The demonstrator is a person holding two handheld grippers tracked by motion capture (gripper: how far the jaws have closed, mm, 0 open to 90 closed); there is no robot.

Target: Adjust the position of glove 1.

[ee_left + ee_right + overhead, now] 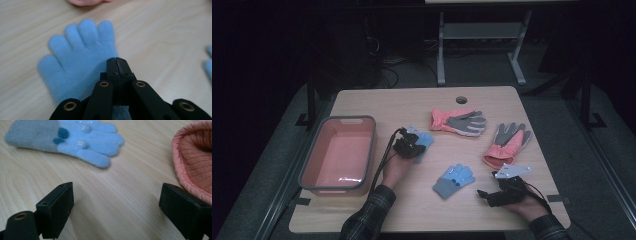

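A light blue knit glove (80,52) lies flat on the wooden table, fingers pointing away from my left gripper (116,62). That gripper is shut, its tips over the glove's palm edge; I cannot tell whether fabric is pinched. From above, my left gripper (409,147) sits against this glove (425,139), left of the table's centre. The matching blue glove with a grey cuff (454,180) (82,142) lies nearer the front. My right gripper (486,195) (118,197) stands open over bare wood at the front right, with nothing between its jaws.
A pink bin with a grey rim (373,145) stands at the left with nothing in it. Two coral gloves with grey palms lie at the back centre (459,121) and right (507,145); the latter's cuff (192,157) is close to my right jaw.
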